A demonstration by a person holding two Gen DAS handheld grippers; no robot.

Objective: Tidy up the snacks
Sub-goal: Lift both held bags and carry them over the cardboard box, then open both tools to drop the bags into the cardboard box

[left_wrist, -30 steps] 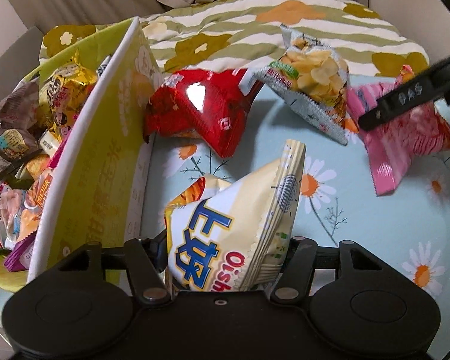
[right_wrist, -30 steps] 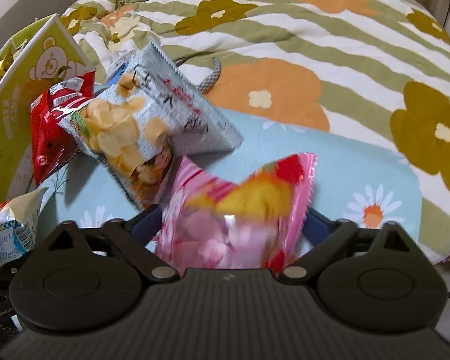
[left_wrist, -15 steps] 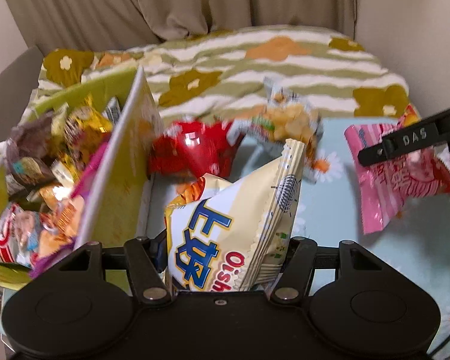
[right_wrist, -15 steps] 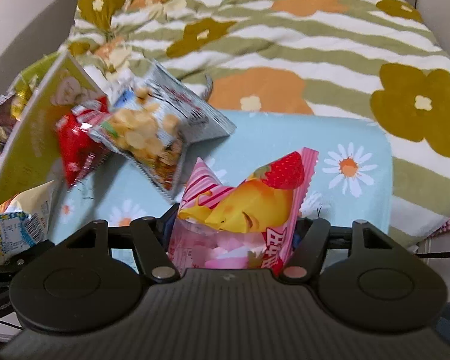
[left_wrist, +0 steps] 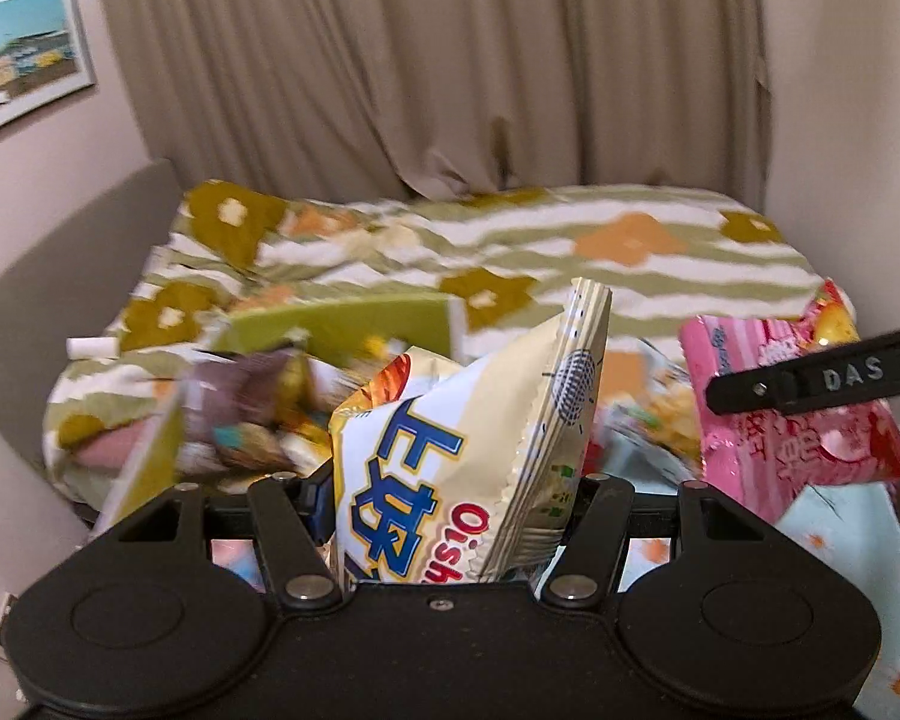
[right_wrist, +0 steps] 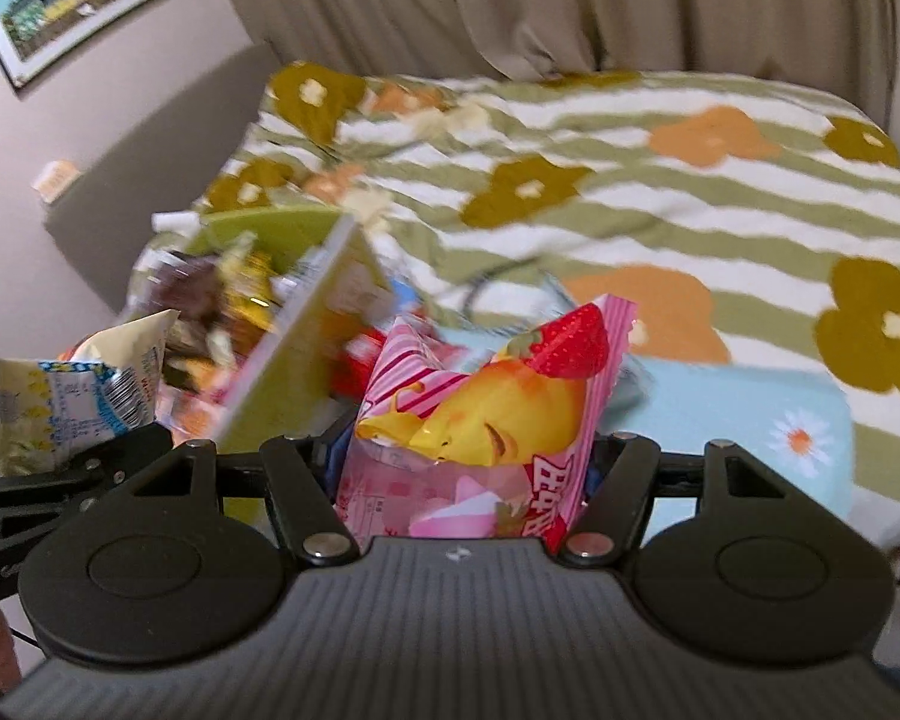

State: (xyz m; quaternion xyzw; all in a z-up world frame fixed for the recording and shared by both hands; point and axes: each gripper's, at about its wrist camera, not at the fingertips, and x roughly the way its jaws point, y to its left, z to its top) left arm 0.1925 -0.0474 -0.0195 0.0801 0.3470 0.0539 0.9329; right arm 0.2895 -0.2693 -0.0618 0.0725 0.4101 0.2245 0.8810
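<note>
From the left wrist view, the left claw point(left_wrist: 453, 492) is pinching a cream-coloured crinkly Oishi snack bag with blue lettering point(left_wrist: 450, 450), which stands upright between the two fingers. Behind and to the left of this bag sits the yellow-green cardboard box point(left_wrist: 336, 324), open at the top and heaped with small blurred snack packets point(left_wrist: 252, 408). To the right of the cream bag hangs a pink foil snack bag point(left_wrist: 792, 438), clamped by the black finger marked DAS point(left_wrist: 834, 375) of the other claw. Beyond the box spreads the bed's green-and-white striped blanket with orange and olive flowers point(left_wrist: 570, 240), and behind that a beige curtain point(left_wrist: 438, 60).

From the right wrist view, the right claw point(right_wrist: 468, 462) is pinching the pink foil snack bag point(right_wrist: 486, 414), printed with a strawberry and a yellow figure, held upright between the fingers. Left of the pink bag stands the yellow-green cardboard box point(right_wrist: 306, 348), tilted, with packets inside. Further left of the box the cream-coloured bag point(right_wrist: 72, 396) shows its back, gripped in the left claw point(right_wrist: 60, 468). Right of the pink bag lies a light blue cloth with daisies point(right_wrist: 750, 414) on the striped blanket point(right_wrist: 660, 192).
</note>
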